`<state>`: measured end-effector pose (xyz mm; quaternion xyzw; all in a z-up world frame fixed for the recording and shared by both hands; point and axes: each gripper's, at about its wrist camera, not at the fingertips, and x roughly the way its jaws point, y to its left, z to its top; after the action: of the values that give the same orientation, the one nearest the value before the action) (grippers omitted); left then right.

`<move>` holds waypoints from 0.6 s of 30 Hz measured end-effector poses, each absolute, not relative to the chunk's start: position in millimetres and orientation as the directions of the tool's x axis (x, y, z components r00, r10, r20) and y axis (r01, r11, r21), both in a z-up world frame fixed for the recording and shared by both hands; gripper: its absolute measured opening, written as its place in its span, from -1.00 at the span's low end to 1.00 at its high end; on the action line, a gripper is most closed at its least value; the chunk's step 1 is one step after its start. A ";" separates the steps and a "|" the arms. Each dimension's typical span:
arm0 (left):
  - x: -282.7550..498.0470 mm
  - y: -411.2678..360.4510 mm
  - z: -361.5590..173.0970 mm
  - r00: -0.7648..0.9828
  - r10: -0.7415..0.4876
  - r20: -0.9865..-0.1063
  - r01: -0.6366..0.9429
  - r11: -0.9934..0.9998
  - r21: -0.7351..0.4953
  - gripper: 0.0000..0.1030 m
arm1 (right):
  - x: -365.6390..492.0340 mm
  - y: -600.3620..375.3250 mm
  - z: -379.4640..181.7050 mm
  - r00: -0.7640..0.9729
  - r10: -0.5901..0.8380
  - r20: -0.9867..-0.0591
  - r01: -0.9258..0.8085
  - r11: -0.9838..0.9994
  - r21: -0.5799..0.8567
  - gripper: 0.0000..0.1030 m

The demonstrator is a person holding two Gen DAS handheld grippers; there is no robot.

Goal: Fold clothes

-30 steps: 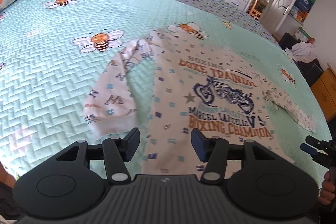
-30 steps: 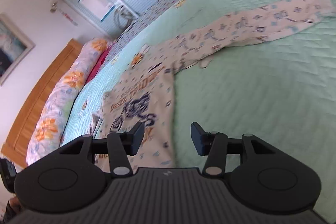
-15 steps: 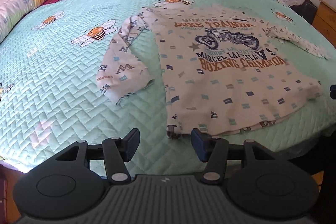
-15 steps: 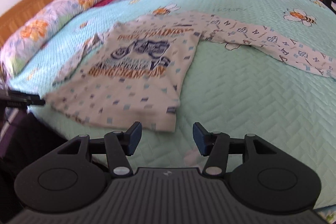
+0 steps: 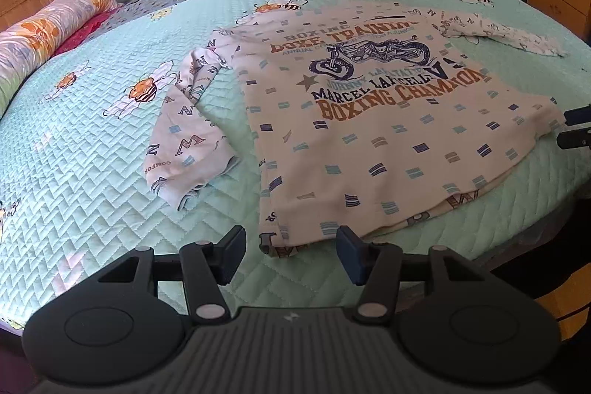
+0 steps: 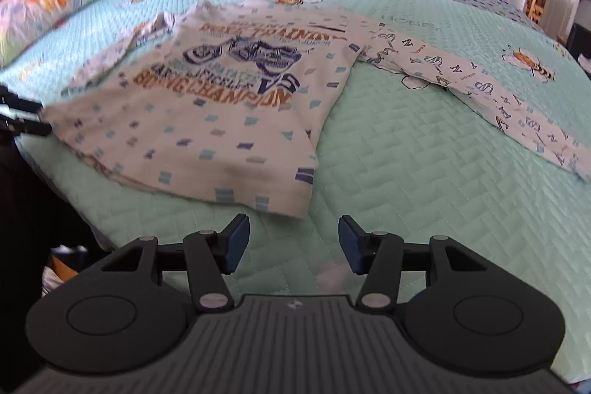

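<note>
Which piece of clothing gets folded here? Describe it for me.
Look at the bed's mint bee-print quilt. Spread flat near its front edge lies a cream long-sleeved shirt. Only it carries a navy motorcycle and orange "BOXING CHAMPION" lettering.

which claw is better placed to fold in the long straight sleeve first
Probably the right claw. The straight sleeve stretches out on its side of the shirt; in the left view it lies beyond the shirt. The left claw sits at the opposite hem corner. Both are open.
</note>
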<state>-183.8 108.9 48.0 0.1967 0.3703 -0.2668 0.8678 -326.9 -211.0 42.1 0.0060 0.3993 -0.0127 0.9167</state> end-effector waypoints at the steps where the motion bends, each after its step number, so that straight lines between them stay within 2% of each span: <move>1: -182.8 107.7 46.9 0.587 -0.316 -0.745 0.607 0.781 0.147 0.10 | -325.0 -210.2 40.4 0.684 -0.029 -0.729 0.029 1.000 -0.013 0.04; 3: -180.9 105.2 44.7 0.594 -0.314 -0.741 0.604 0.782 0.153 0.10 | -321.2 -208.7 37.0 0.689 -0.049 -0.723 0.030 0.999 -0.039 0.00; 5: -176.0 103.2 46.4 0.592 -0.342 -0.730 0.596 0.795 0.111 0.10 | -315.7 -213.0 42.4 0.716 -0.039 -0.697 0.056 0.998 0.002 -0.43; 6: -173.6 102.2 48.2 0.591 -0.355 -0.724 0.590 0.802 0.088 0.10 | -313.7 -214.8 46.6 0.731 -0.034 -0.682 0.065 0.998 0.019 -0.70; 7: -171.2 101.2 50.2 0.592 -0.369 -0.717 0.584 0.809 0.067 0.10 | -311.7 -216.7 50.9 0.745 -0.030 -0.667 0.073 0.997 0.037 -0.76; 11: -171.8 104.7 52.4 0.588 -0.378 -0.715 0.578 0.815 0.044 0.10 | -305.7 -218.7 63.6 0.777 -0.032 -0.629 0.081 0.995 0.049 -0.75; 18: -179.7 117.9 51.4 0.577 -0.358 -0.734 0.577 0.814 0.057 0.10 | -302.4 -217.2 48.7 0.743 -0.030 -0.669 0.080 0.996 0.044 -0.71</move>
<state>-179.7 117.9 51.4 0.1465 0.3744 -0.2670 0.8758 -302.4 -217.2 48.7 0.0348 0.3576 -0.0293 0.9328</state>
